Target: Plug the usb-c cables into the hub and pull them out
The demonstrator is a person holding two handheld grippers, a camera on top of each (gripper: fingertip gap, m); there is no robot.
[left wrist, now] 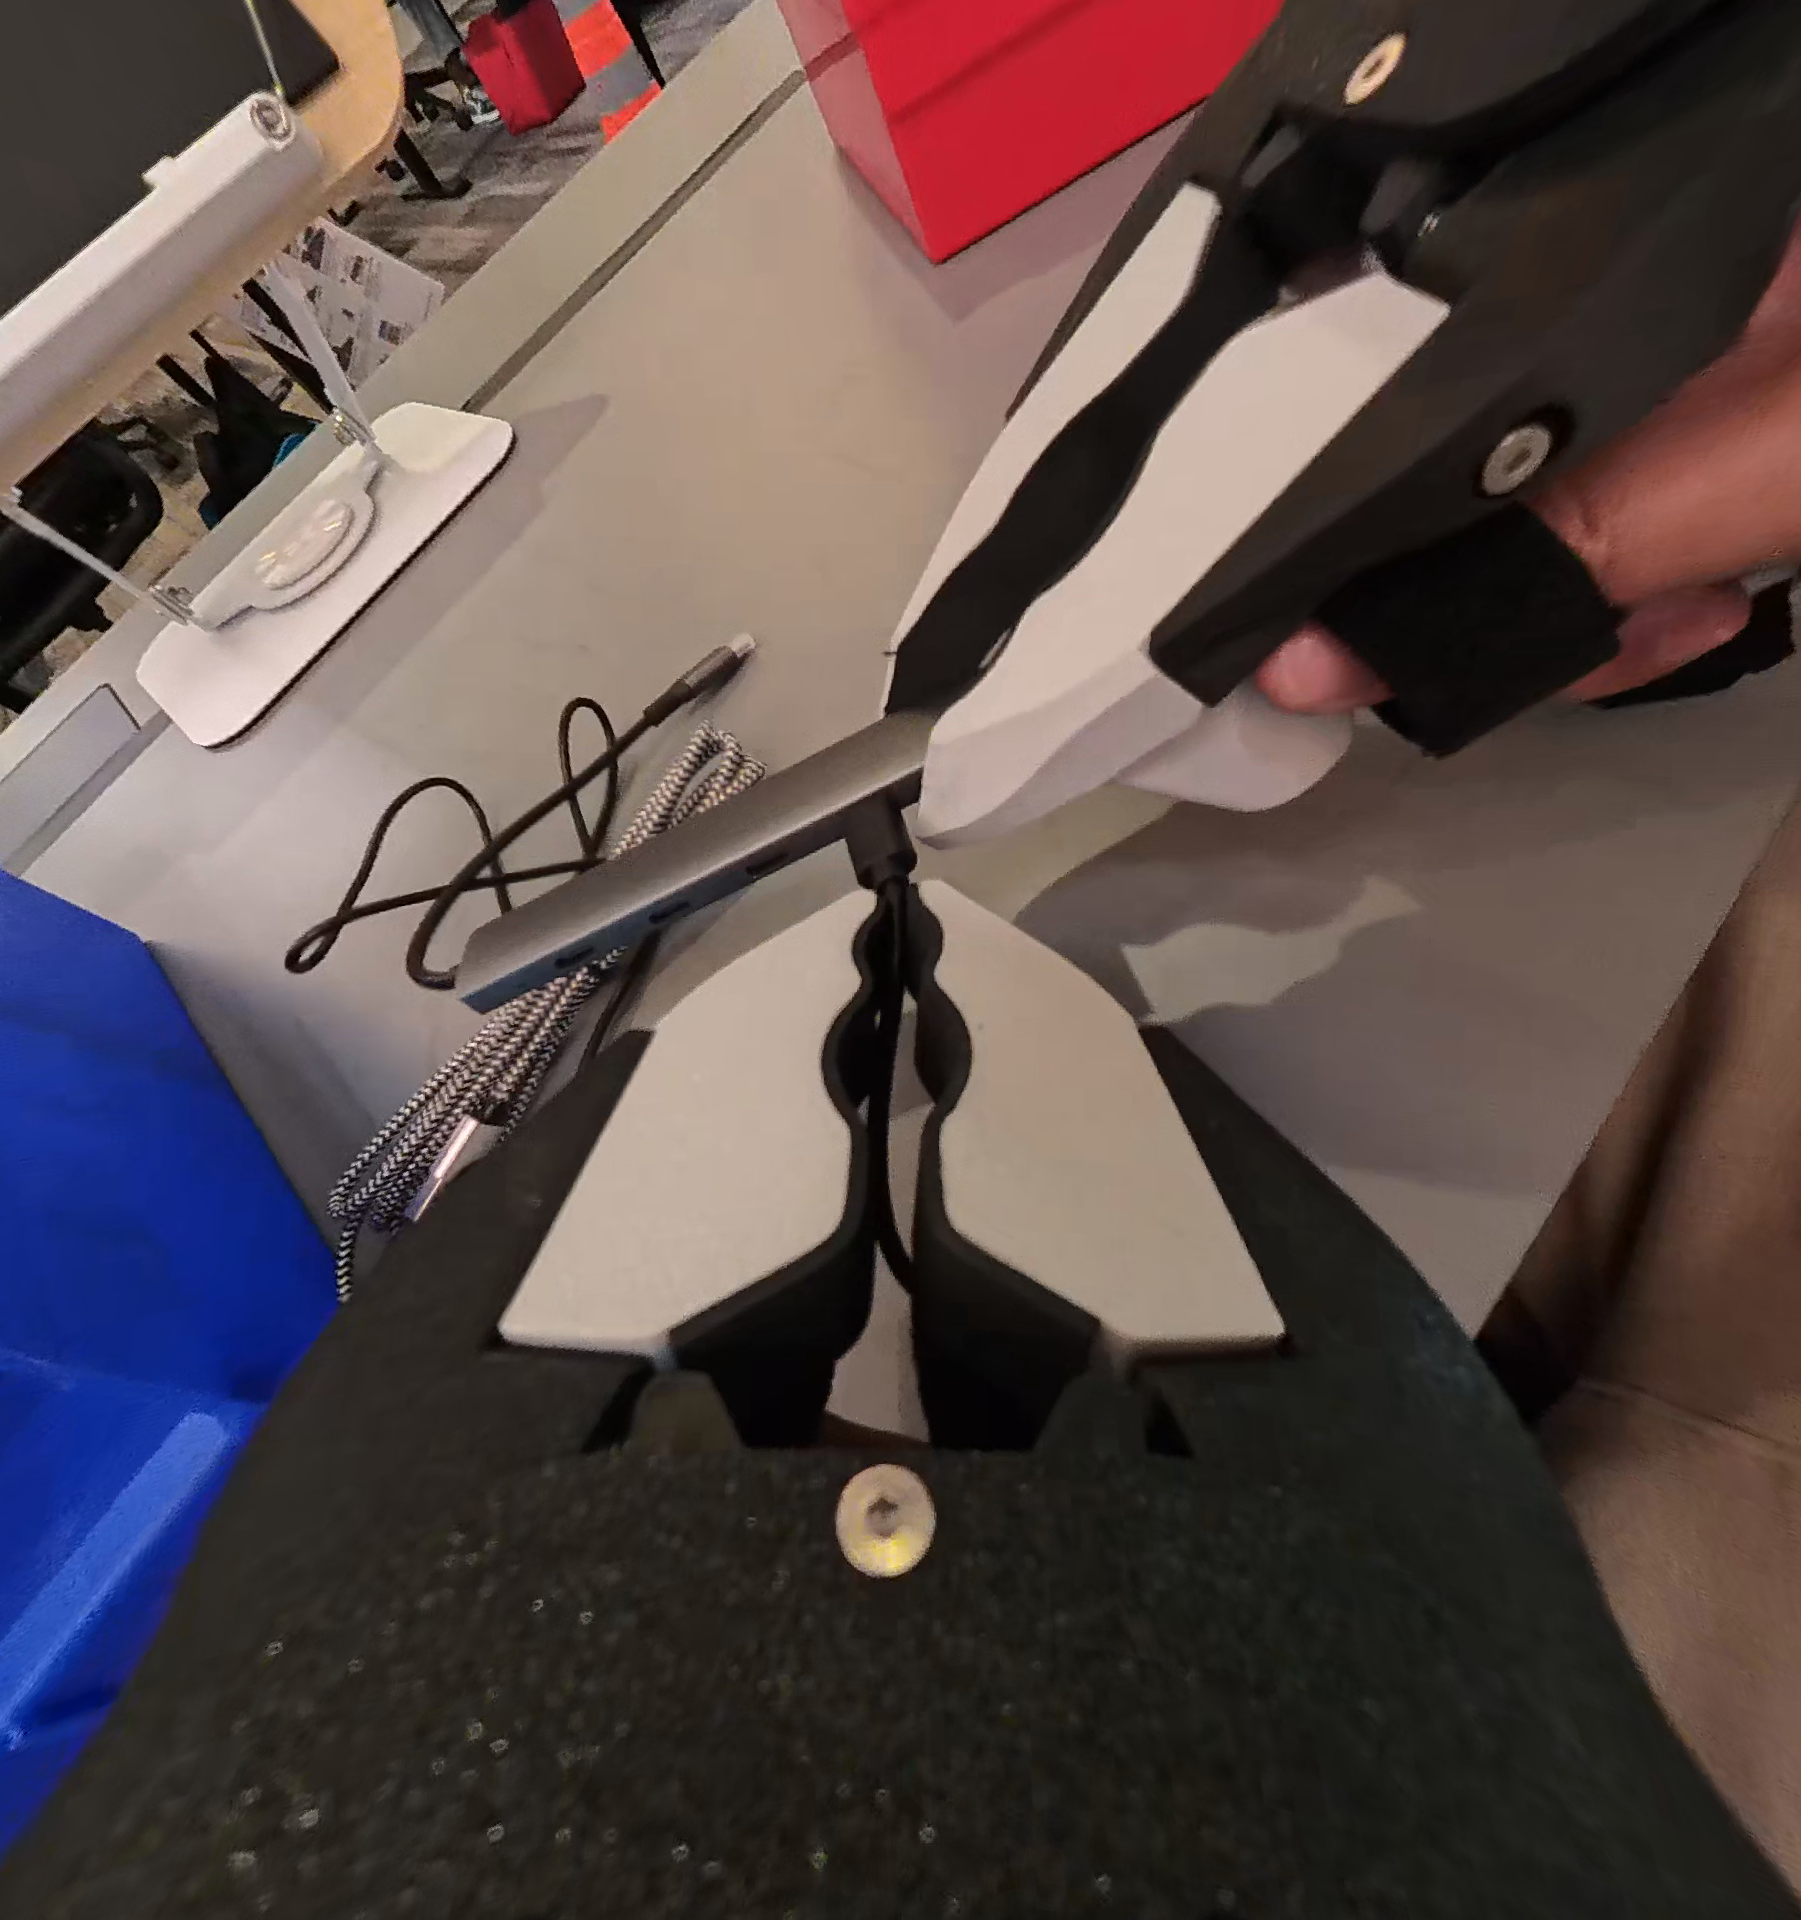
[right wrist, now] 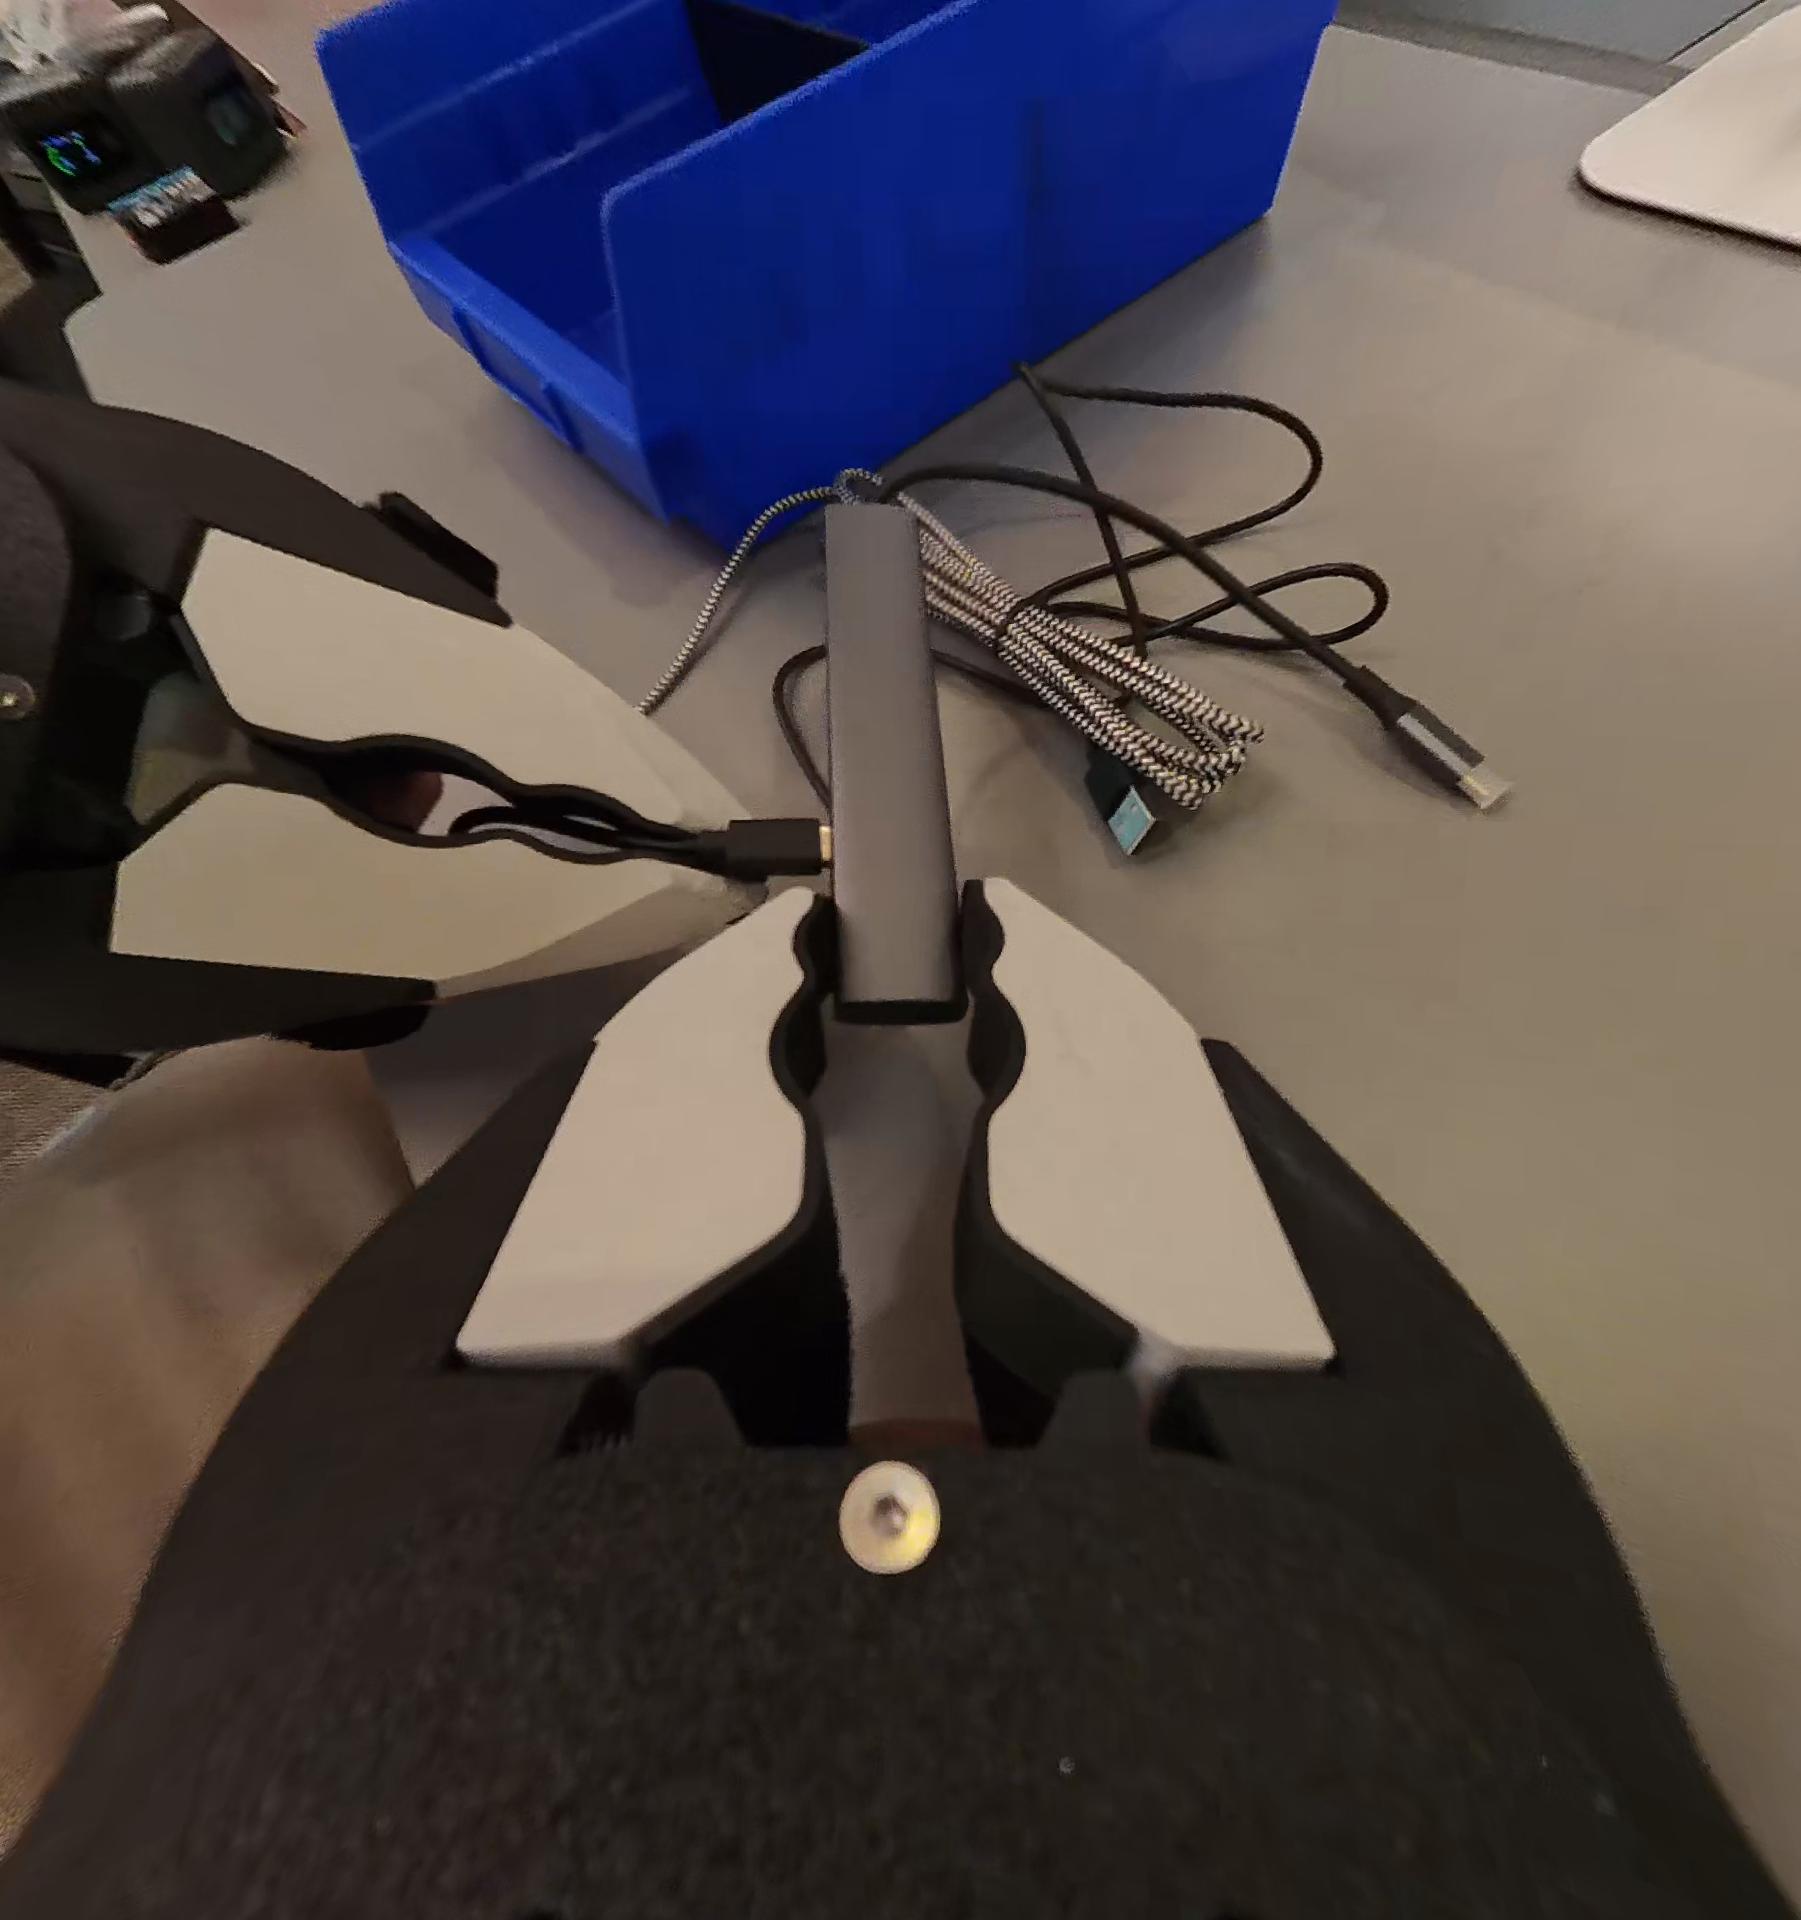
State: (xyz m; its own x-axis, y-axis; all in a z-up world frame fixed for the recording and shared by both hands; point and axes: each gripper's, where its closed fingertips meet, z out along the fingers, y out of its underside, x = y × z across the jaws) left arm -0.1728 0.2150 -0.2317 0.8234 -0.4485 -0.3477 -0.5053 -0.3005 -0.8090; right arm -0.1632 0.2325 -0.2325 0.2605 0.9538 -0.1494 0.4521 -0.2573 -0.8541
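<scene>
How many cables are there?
3. A black cable pinched in the left gripper, plugged at the hub; a striped cable and another black cable lie on the table.

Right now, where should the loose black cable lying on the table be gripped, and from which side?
Probably at its rigid grey plug housing, from above, fingers closing across its narrow sides. It lies flat on the table, clear of the striped cable bundle, while the cord behind it is limp and looped. Both hand-held grippers are occupied: right holds the hub, left a black cable.
</scene>
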